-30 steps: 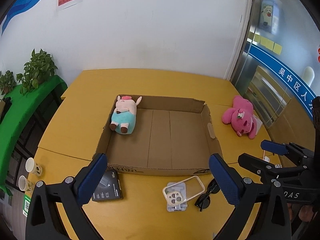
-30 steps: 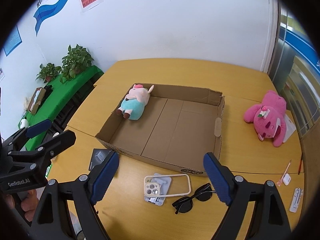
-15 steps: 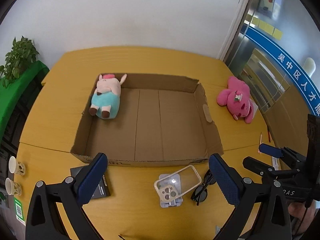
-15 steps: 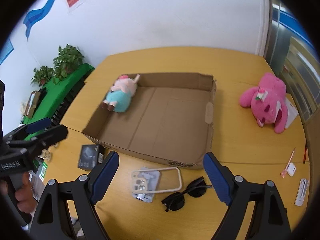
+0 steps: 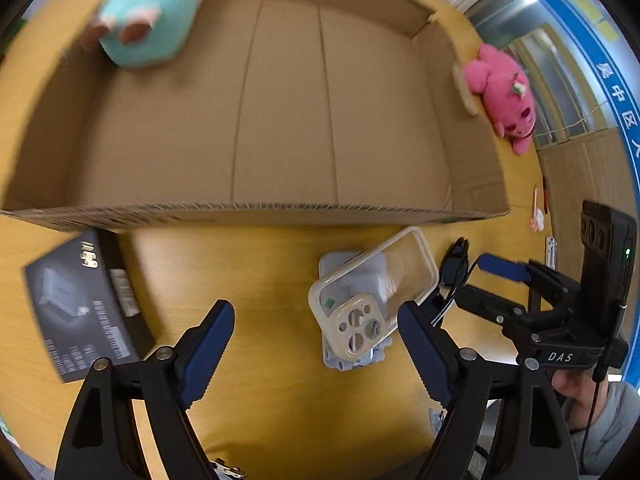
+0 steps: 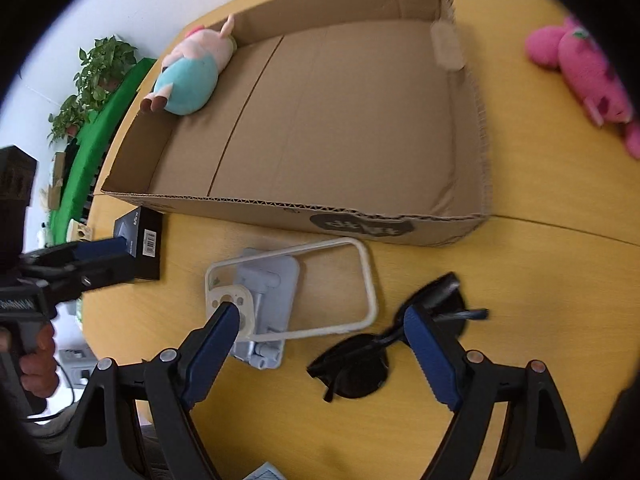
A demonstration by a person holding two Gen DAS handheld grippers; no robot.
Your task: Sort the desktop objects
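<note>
A shallow cardboard box (image 5: 280, 212) (image 6: 476, 120) lies on the yellow table with a pink-and-teal plush pig (image 5: 152, 24) (image 6: 192, 76) in its far left corner. In front of it lie a clear phone case (image 5: 372, 292) (image 6: 368, 276) on a grey phone stand (image 5: 352, 356) (image 6: 272, 280), black sunglasses (image 6: 360, 368) (image 5: 452, 268) and a black product box (image 5: 76, 304) (image 6: 140, 236). A pink plush bear (image 5: 504, 96) (image 6: 580, 68) lies right of the box. My left gripper (image 5: 316, 332) is open and empty, low over the table between black box and case. My right gripper (image 6: 320, 332) is open and empty over case and sunglasses.
Small white and pink items (image 5: 538, 216) lie on the table at the right edge. Potted plants (image 6: 96, 76) on a green surface stand beyond the table's left side. Each gripper shows in the other's view, the right (image 5: 504, 280) and the left (image 6: 92, 256).
Both grippers have dropped and moved forward toward the items in front of the box. The objects have not moved.
</note>
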